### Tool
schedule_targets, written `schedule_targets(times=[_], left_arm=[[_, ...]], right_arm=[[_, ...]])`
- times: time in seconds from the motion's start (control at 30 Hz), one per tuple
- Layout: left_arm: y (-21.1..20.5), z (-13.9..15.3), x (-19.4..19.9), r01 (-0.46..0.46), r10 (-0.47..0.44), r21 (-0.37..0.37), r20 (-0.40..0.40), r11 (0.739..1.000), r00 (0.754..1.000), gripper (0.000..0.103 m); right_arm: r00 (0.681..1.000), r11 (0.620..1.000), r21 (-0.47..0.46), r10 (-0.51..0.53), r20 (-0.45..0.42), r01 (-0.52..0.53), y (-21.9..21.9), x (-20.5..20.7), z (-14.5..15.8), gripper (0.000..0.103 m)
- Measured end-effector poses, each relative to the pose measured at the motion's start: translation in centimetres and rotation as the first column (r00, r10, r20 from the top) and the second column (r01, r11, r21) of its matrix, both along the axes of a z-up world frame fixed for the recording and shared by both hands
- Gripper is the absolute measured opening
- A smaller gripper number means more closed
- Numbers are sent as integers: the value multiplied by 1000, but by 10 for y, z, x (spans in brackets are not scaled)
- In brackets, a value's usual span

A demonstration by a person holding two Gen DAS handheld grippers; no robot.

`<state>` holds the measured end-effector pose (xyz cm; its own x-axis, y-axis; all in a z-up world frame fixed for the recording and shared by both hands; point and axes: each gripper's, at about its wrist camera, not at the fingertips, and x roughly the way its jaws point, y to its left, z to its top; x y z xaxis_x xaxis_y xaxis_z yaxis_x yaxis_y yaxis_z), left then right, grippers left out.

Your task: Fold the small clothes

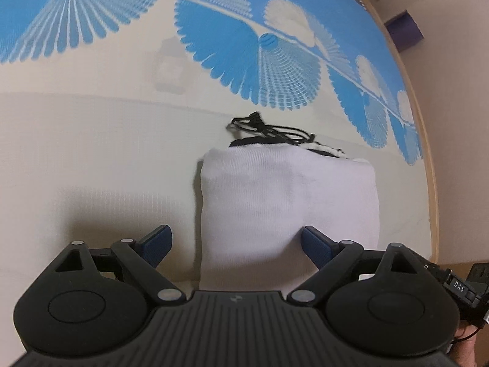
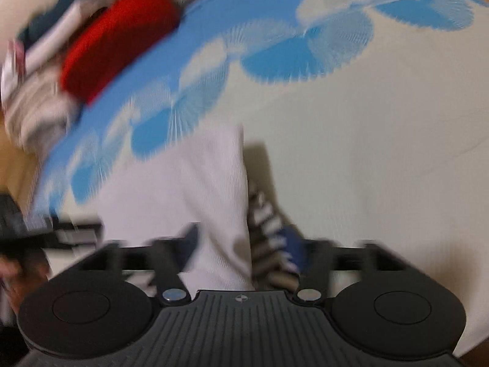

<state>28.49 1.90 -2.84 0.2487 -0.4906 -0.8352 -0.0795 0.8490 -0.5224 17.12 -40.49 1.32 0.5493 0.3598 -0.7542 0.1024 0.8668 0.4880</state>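
Note:
A folded white garment (image 1: 287, 202) lies on the cream and blue cloth, with a black drawstring (image 1: 269, 128) and a dark striped edge showing at its far end. My left gripper (image 1: 235, 241) is open just above the garment's near left part: the right fingertip (image 1: 311, 244) is over the white fabric, the left one is off its edge. The right wrist view is blurred. There the white garment (image 2: 195, 189) and its black and white striped part (image 2: 266, 223) lie between the wide-apart fingers of my right gripper (image 2: 241, 244), which do not press on it.
A pile of clothes with a red piece (image 2: 122, 39) on top sits at the far left of the cloth. The table's wooden rim (image 1: 428, 183) curves along the right, and a purple object (image 1: 403, 33) stands beyond it. A dark device part (image 1: 467, 287) shows at the lower right.

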Motion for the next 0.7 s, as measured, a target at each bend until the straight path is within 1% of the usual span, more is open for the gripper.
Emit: schedule_targets(times=[0.07,0.13,0.17,0.2,0.27,0.3,0.33,0.37,0.4,0.43,0.47,0.5,0.53,0.57,0.63,0.7], left_arm=[[-2,-9,2,-9,9,-6,-13,1000,1000,97],[-6,-16,3,-13,12,-16,-15,1000,1000,98],[-7,-20,4,-17,17,-27,-16,999,1000,98],[-9,-23,5,-24,23,-37,-18,999,1000,98],[-11,-28,6,-34,33,-63,-16,997,999,98],[-13,-28,7,-35,34,-71,-8,997,999,98],[-16,-28,7,-28,29,-76,8,997,1000,96],[-18,-25,7,-19,21,-73,30,997,999,89],[-21,-21,6,-7,10,-55,60,998,998,87],[-25,-17,4,6,-3,-32,85,999,996,82],[-28,-13,2,13,-12,-16,104,1000,995,73],[-31,-9,0,24,-24,4,118,1000,993,67],[-33,-3,-2,39,-41,24,132,999,990,53],[-32,3,-3,45,-50,35,143,998,988,45],[-25,17,-3,46,-51,30,169,998,984,41],[-16,37,-3,37,-45,39,220,999,975,40]], right_arm=[[998,999,31,21,-65,-19,5,10,-17,79],[989,999,11,48,-142,-46,14,20,-39,79],[985,998,-2,55,-163,-56,17,24,-46,79],[983,998,-5,60,-172,-61,21,25,-52,80],[985,998,-11,59,-164,-61,26,26,-53,81],[986,998,-16,59,-154,-63,30,28,-52,73],[988,998,-2,67,-142,-68,31,27,-49,64],[988,997,26,72,-137,-69,33,26,-49,46],[989,998,30,59,-136,-55,36,26,-48,42],[990,999,16,54,-129,-52,40,24,-46,38],[991,998,4,63,-117,-63,45,24,-44,29],[992,997,-10,72,-104,-73,50,23,-40,24],[993,997,-18,71,-96,-73,53,22,-37,23],[994,998,-18,62,-94,-64,55,22,-35,21],[995,999,-8,48,-90,-49,53,23,-29,19],[998,999,16,40,-57,-39,54,26,-18,14]])
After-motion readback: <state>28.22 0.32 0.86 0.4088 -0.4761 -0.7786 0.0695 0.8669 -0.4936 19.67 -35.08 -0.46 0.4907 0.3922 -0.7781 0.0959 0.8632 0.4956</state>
